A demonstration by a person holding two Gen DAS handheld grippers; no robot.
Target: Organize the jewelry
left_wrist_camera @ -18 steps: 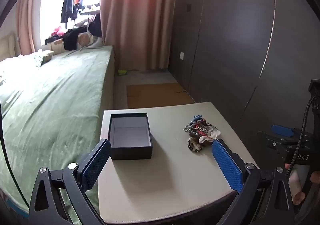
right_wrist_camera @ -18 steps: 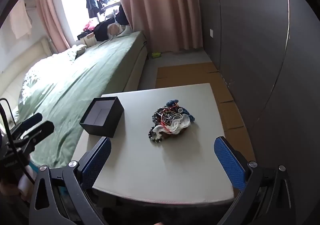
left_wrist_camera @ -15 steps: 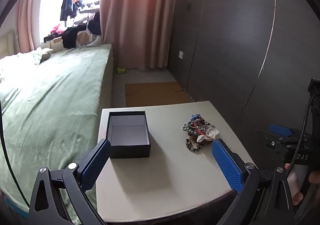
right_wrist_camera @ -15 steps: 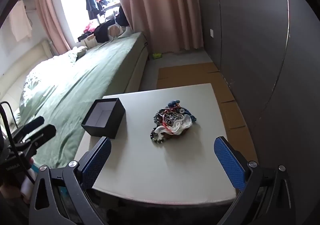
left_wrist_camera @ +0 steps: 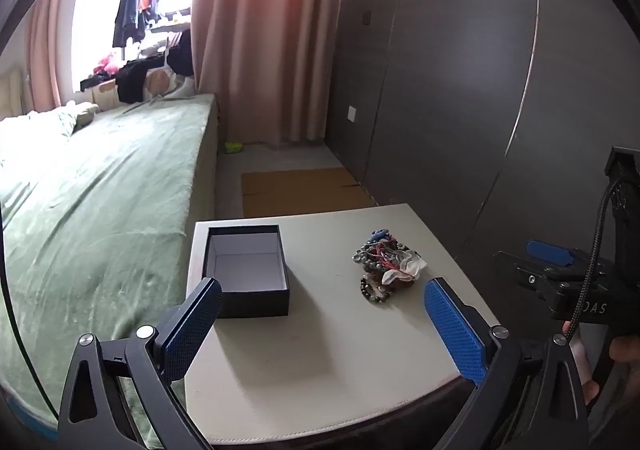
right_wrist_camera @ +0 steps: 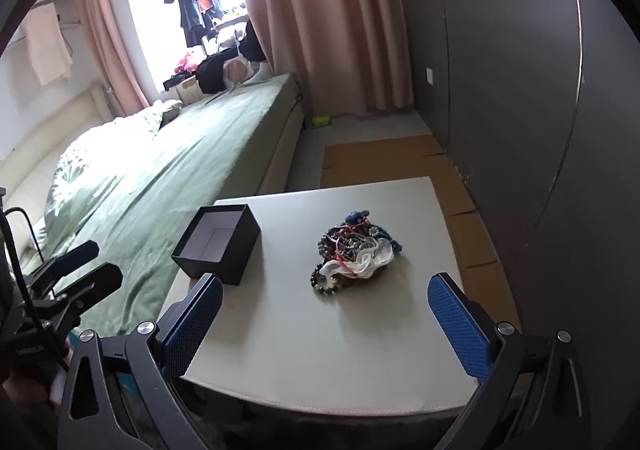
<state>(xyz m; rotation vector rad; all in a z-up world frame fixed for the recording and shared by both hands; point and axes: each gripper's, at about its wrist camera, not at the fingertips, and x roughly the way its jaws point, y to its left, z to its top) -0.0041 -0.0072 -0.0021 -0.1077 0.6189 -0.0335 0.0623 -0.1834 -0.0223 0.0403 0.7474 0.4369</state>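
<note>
The bed [left_wrist_camera: 100, 189] runs along the left, and the table [left_wrist_camera: 328, 362] stands just beside it, so both things to be handled sit within reach of either hand.

On the left part of the table sits the box [left_wrist_camera: 246, 270], lid off and empty, its pale inside showing. It is probably placed open like this so that pieces can be dropped straight in. To its right, well apart from it, lies the jewelry [left_wrist_camera: 386, 264]: one tangled heap of beads, chains and a white piece, nothing sorted yet.

The left gripper [left_wrist_camera: 320, 326] hangs over the near edge of the table with its jaws spread wide and nothing between them; its left pad shows in front of the box's near corner, which suits it for steadying the box. The right gripper [right_wrist_camera: 326, 326] is likewise wide open and empty, tilted down toward the heap, which lies ahead of its jaws. That suggests it is the one meant to pick the first piece.
</note>
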